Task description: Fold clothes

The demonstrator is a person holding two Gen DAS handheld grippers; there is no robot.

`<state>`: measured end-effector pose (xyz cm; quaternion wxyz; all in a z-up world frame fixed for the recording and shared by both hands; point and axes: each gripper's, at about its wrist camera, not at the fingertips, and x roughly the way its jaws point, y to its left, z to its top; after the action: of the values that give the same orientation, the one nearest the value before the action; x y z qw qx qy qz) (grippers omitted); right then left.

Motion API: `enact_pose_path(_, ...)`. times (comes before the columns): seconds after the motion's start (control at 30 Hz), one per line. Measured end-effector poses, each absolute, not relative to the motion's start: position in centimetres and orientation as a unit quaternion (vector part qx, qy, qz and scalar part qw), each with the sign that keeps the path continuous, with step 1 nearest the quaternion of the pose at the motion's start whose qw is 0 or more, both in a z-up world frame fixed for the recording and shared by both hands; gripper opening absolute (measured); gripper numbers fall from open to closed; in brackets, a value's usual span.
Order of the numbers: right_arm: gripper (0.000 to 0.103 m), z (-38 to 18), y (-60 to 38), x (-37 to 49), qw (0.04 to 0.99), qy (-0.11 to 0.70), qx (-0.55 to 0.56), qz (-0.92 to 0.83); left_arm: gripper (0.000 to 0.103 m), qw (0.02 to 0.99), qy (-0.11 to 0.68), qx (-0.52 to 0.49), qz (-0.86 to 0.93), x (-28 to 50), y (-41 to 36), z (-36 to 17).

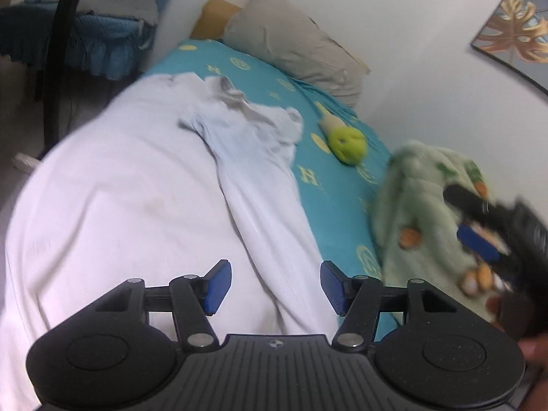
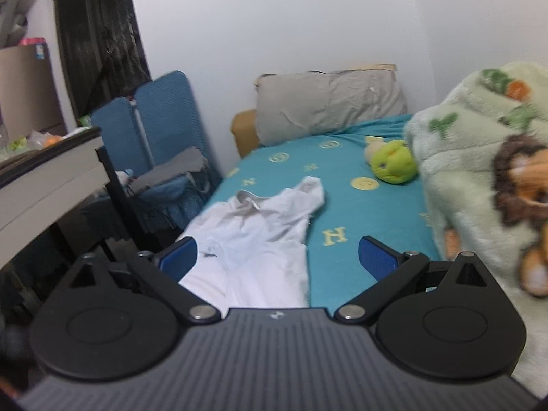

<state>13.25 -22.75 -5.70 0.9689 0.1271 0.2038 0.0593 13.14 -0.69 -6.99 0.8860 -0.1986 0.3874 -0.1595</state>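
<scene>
A white shirt (image 1: 144,185) lies spread on the teal bed sheet (image 1: 328,178), collar toward the pillows, with one long fold running down its right side. My left gripper (image 1: 275,286) hovers over the shirt's near part, open, nothing between its blue pads. In the right wrist view the same white shirt (image 2: 260,236) lies ahead and left, collar end farthest. My right gripper (image 2: 278,257) stands open above the shirt and sheet (image 2: 370,212), holding nothing. The right gripper (image 1: 479,236) also shows blurred at the right of the left wrist view.
A grey pillow (image 1: 294,41) and a yellow one (image 1: 212,17) lie at the bed's head by the white wall. A green plush toy (image 1: 349,144) sits on the sheet. A green fleece blanket (image 2: 479,185) is heaped on the right. A blue chair (image 2: 161,126) and a desk (image 2: 44,178) stand left.
</scene>
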Motion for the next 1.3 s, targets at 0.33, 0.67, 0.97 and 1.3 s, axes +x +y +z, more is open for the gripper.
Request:
enact_pose_path(0.33,0.103,-4.5,-26.0,5.6,0.965,0.216,0.150,0.014,0.056,0.863,0.418,-0.109,-0.262,7.4,-8.6,-9.9)
enact_pose_path(0.67,0.103,-7.0,-27.1,7.9,0.954,0.233,0.190,-0.010,0.044,0.868,0.435,-0.010,-0.238,7.7,-13.6,-14.0)
enact_pose_path(0.97,0.103,-7.7,-27.5,8.6,0.949,0.246,0.195,-0.020,0.004,0.866,0.425,-0.077,-0.251,8.2,-10.5,-11.5)
enact_pose_path(1.3,0.103,-7.8,-27.6,8.9,0.946,0.255,0.201,-0.008,0.002,0.815,0.503,-0.232,-0.168,9.1,1.6,-10.7)
